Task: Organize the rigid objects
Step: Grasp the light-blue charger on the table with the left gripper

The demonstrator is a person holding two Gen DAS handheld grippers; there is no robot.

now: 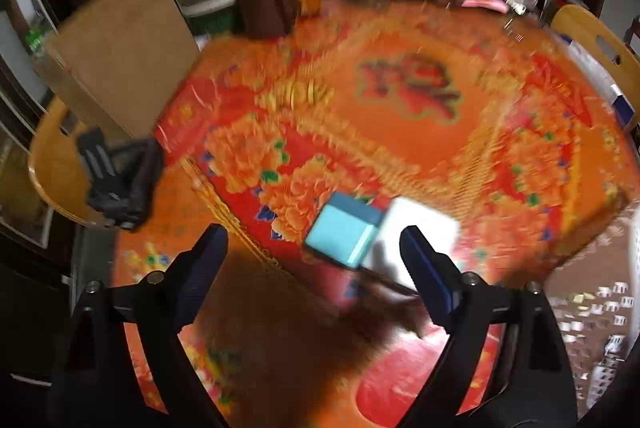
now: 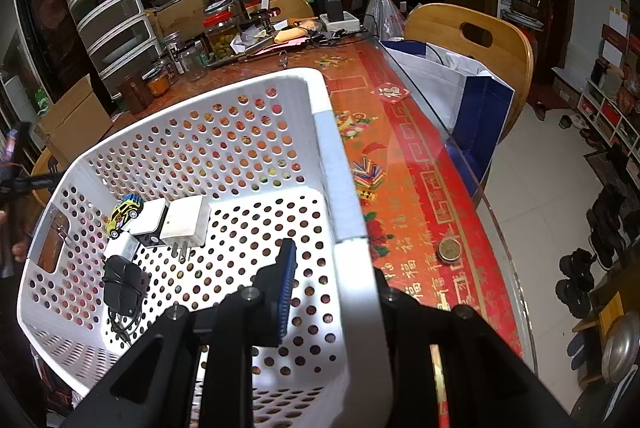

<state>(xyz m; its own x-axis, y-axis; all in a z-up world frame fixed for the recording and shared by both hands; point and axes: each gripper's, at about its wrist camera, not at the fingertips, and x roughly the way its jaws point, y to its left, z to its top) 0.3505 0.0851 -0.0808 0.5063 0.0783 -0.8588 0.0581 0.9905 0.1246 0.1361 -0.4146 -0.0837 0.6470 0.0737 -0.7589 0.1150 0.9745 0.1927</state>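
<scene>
In the blurred left wrist view my left gripper (image 1: 314,248) is open above the red flowered tablecloth (image 1: 400,147). A light blue box (image 1: 344,230) and a white box (image 1: 420,228) lie together just ahead between the fingers, not held. In the right wrist view my right gripper (image 2: 332,268) is shut on the near right wall of a white perforated basket (image 2: 344,187). The basket holds a yellow toy car (image 2: 123,214), a white plug adapter (image 2: 186,222), a white charger (image 2: 148,222) and a black mouse (image 2: 122,286).
A cardboard box (image 1: 120,55) and a black object (image 1: 120,183) sit on a chair at the left. Jars and clutter (image 2: 220,31) crowd the table's far end. A coin (image 2: 449,250) lies near the glass edge. A chair with a bag (image 2: 472,75) stands at the right.
</scene>
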